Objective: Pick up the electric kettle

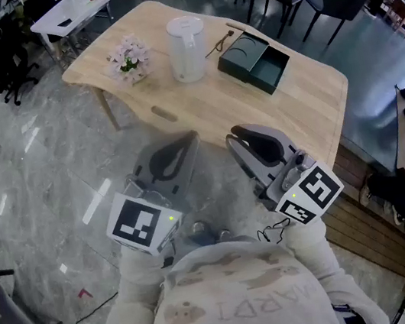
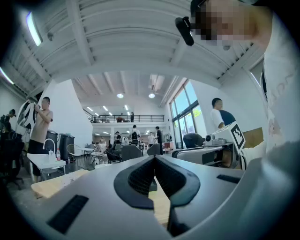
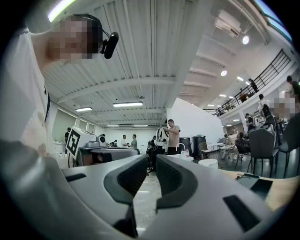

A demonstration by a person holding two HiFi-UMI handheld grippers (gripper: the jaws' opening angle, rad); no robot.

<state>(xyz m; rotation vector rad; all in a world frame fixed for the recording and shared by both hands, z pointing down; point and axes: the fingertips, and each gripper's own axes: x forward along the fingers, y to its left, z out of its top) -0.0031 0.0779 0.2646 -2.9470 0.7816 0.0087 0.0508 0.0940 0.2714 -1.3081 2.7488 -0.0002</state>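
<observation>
Jaws together, nothing held.
Your left gripper (image 1: 184, 143) and right gripper (image 1: 238, 137) sit closed at lower centre; the white cylindrical electric kettle (image 1: 187, 47) stands upper centre on the pale wooden table (image 1: 201, 111).

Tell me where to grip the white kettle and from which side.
Probably the upright round body of the kettle, coming from the near edge of the table: no handle shows from here, flowers stand at its left, the open box at its right, and the near side is unobstructed.
</observation>
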